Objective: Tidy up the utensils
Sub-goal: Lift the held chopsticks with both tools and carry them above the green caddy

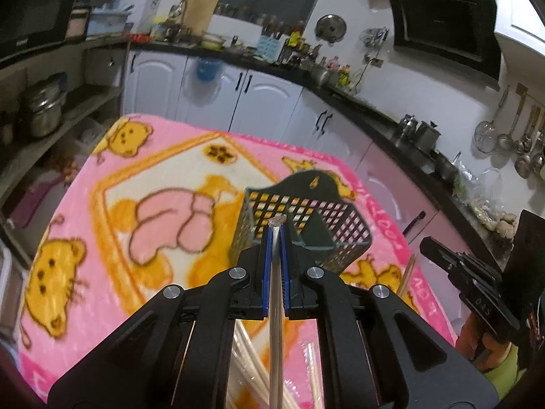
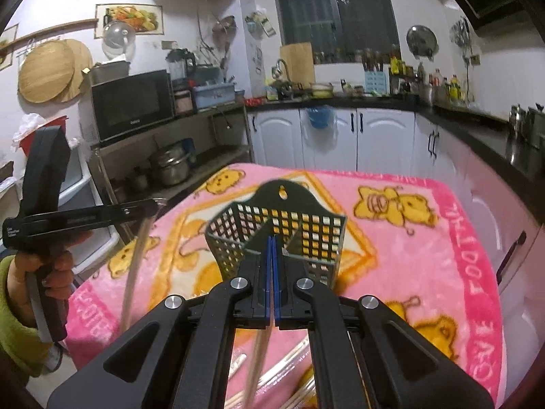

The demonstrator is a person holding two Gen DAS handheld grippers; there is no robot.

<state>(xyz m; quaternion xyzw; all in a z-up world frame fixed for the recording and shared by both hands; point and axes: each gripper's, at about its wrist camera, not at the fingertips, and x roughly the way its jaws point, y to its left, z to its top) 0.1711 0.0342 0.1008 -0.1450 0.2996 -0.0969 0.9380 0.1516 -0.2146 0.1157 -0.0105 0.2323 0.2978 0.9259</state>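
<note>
Two grippers each pinch one chopstick above the pink blanket [image 1: 163, 156]. The left gripper [image 1: 276, 230] has its blue pads pressed together on a pale chopstick [image 1: 276, 334] that hangs below it; the right gripper [image 2: 272, 242] clamps another chopstick [image 2: 257, 364] the same way. The dark mesh basket [image 2: 306, 228] stands just ahead of both, empty as far as can be seen. Doing this well probably means tilting each stick upright over a compartment and letting go only once its tip is inside. Loose chopsticks [image 2: 289, 371] lie on the blanket below.
</note>
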